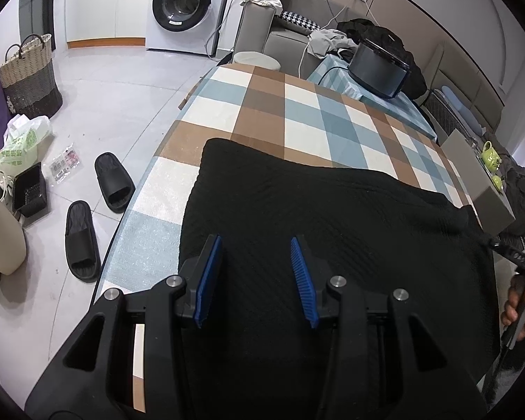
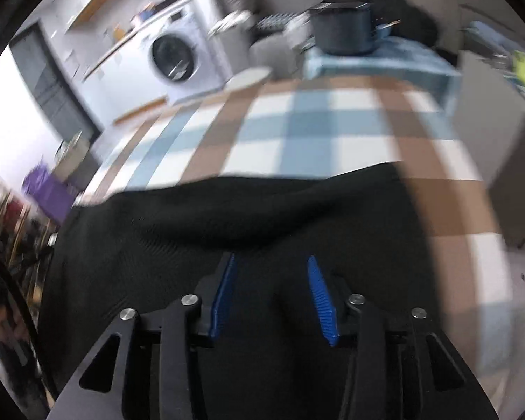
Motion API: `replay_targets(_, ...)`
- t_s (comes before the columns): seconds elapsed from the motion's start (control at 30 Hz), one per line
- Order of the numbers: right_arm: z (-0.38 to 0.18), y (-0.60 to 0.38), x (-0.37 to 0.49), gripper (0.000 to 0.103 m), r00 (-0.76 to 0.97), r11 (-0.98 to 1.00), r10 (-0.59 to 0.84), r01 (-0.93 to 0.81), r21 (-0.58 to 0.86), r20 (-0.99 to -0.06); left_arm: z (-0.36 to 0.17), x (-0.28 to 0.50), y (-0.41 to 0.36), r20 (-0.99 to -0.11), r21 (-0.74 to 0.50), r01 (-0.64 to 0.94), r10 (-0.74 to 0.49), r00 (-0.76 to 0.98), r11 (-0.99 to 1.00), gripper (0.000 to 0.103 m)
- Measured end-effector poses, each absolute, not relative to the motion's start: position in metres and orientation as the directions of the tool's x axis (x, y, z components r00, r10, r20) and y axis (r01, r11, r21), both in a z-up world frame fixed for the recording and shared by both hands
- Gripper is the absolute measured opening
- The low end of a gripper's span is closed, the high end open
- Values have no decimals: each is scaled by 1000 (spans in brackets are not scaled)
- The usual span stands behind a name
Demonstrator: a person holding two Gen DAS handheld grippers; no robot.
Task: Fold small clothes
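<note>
A black knit garment (image 1: 332,210) lies spread on the checked tablecloth (image 1: 297,112), reaching the near edge. My left gripper (image 1: 254,239) hovers over its near part, blue pads apart and nothing pinched between them. In the blurred right wrist view the same garment (image 2: 227,217) shows a raised fold ridge across it. My right gripper (image 2: 271,257) is over the cloth just short of that ridge, jaws apart and nothing between the pads. A hand (image 1: 518,308) grips the other tool at the right edge of the left wrist view.
A dark lidded appliance (image 1: 378,66) stands on a blue cloth at the table's far end, and a grey box (image 1: 479,178) on the right. Two black slippers (image 1: 113,182), a woven basket (image 1: 29,73) and bags lie on the floor left. A washing machine (image 1: 185,3) stands behind.
</note>
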State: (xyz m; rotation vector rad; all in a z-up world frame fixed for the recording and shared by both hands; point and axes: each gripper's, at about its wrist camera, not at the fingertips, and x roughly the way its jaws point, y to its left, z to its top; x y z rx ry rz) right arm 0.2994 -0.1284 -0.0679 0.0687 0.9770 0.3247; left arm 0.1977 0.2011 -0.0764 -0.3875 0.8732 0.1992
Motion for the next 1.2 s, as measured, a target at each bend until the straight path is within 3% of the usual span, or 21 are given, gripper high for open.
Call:
replay_targets(0.07, -64, -156, 297, 48, 545, 971, 239, -156, 183, -804, -81, 201, 204, -793, -237, -338, 20, 609, 911, 43)
replay_targets(0.2, -68, -192, 291, 48, 516, 972, 224, -59, 227, -827, -88, 198, 211, -812, -232, -372, 31, 583, 899, 43)
replay_targets(0.6, -83, -213, 162, 49, 493, 924, 345, -26, 383, -799, -81, 113, 191, -803, -252, -364, 16, 596, 897, 44)
replay_targets(0.73, -78, -210, 125, 49, 513, 930, 325, -22, 367, -794, -79, 81, 168, -803, -254, -358, 11, 597, 899, 45)
replay_targets(0.93, -61, -190, 94, 67, 554, 942, 317, -91, 323, -770, -77, 50, 126, -806, -228, -318, 5, 592, 920, 50)
replay_targets(1.03, -55, -182, 85, 69, 570, 933, 343, -118, 339, -747, -78, 35, 108, -808, -234, -303, -12, 590, 924, 51)
replay_targets(1.1, -51, -179, 80, 71, 579, 927, 360, -138, 348, -731, -79, 27, 97, -807, -237, -294, -19, 590, 926, 54)
replay_targets(1.2, -48, -167, 76, 82, 576, 913, 400, -182, 365, -713, -79, 15, 81, -803, -228, -278, -19, 596, 933, 64)
